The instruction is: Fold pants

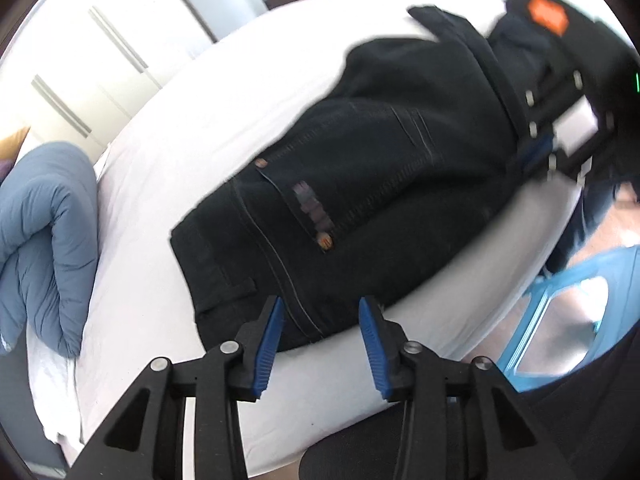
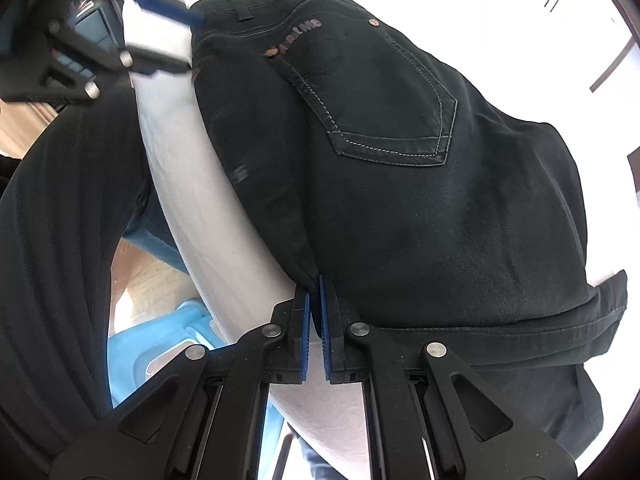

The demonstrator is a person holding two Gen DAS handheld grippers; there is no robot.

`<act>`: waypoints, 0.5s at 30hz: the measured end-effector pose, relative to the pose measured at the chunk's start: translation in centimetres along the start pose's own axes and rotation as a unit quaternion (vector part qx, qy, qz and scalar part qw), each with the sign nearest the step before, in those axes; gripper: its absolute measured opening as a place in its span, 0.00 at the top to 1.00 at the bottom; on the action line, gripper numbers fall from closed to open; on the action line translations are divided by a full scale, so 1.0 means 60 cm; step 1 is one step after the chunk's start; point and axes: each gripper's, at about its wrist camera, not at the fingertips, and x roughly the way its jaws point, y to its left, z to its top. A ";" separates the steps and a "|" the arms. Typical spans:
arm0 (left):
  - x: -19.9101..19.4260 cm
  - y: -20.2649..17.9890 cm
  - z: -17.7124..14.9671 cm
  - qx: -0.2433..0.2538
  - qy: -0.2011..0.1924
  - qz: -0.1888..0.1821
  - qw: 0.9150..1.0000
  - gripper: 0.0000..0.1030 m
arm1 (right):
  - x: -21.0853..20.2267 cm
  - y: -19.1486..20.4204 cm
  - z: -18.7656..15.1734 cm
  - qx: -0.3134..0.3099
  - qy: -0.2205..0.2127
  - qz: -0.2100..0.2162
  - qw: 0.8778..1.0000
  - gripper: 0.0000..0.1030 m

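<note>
The black pants lie on the white bed, close to its near edge, already doubled leg over leg so that one back pocket faces up. The waistband sits toward your left, and the legs run off past your right side.

Your right gripper has its blue pads pressed together on a ridge of fabric at the crotch seam. That pinch is narrow, so check that it catches both layers; if only the top layer is caught, the under leg will probably lag and bunch when you lift.

Your left gripper hangs with its fingers spread, just over the waistband corner beside the belt loop, and holds nothing. Bring it down so one finger slides under the waistband and the other lands on top, then close it.

Once both ends are held, lift them evenly and keep the edge between them taut, so the fold line comes out straight. Keep the cloth low over the bed, since the pants lie near the edge and slack could slip off toward the light blue stool below.

The rolled blue duvet lies well apart and should not interfere.
</note>
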 end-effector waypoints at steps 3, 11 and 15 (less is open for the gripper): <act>-0.007 0.021 0.039 -0.057 -0.022 0.000 0.998 0.59 | -0.005 -0.006 -0.008 0.018 -0.007 -0.003 1.000 0.92; 0.129 -0.006 0.095 -0.149 0.038 -0.067 0.986 0.59 | -0.030 -0.032 -0.036 0.081 -0.061 0.069 0.992 0.31; 0.130 -0.012 0.085 -0.167 0.030 -0.058 0.984 0.59 | -0.073 -0.078 -0.081 0.145 -0.097 0.107 0.979 0.31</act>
